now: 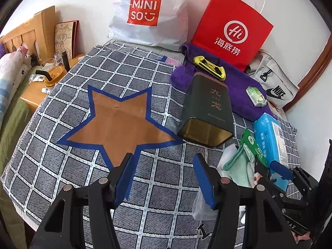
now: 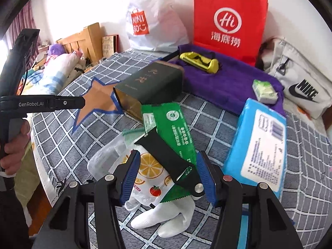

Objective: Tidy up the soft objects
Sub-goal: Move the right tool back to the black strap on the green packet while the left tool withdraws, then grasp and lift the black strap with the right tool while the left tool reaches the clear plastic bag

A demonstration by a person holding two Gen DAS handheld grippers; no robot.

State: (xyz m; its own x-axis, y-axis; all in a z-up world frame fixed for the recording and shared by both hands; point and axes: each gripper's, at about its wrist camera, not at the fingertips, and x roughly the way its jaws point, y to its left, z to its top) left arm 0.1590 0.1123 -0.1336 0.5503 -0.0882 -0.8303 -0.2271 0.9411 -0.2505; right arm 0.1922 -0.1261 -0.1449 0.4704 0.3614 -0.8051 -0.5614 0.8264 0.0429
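While the left gripper (image 1: 164, 178) hangs over the grey checked cloth (image 1: 62, 166) with its blue-padded fingers (image 1: 204, 183) apart and nothing between them, the right gripper (image 2: 168, 176) sits low in the right wrist view with its fingers straddling a heap of soft packets; the pads stand just beside the heap and do not press on it.

That heap lies at lower centre of the right wrist view: a white pouch printed with orange slices (image 2: 149, 174), a green sachet (image 2: 176, 128) lying across it, a black binder clip (image 2: 172, 159) on top, and a white glove (image 2: 166, 220) underneath at the bottom. To the right lies a blue pack of wet wipes (image 2: 257, 145).

A dark green tin (image 1: 205, 112) lies on its side at centre, its open mouth turned toward the camera; the inside looks empty. Left of it a brown star edged in blue tape (image 1: 118, 122) marks the cloth.

At the top of the frame a white Miniso plastic bag (image 1: 149, 14) and a red paper bag (image 1: 232, 29) stand against the wall; their contents cannot be seen. A purple towel (image 1: 238, 89) below them carries a yellow strap (image 1: 209, 66) and a small green tissue packet (image 1: 256, 95). A grey Nike bag (image 1: 274, 85) lies at the right.
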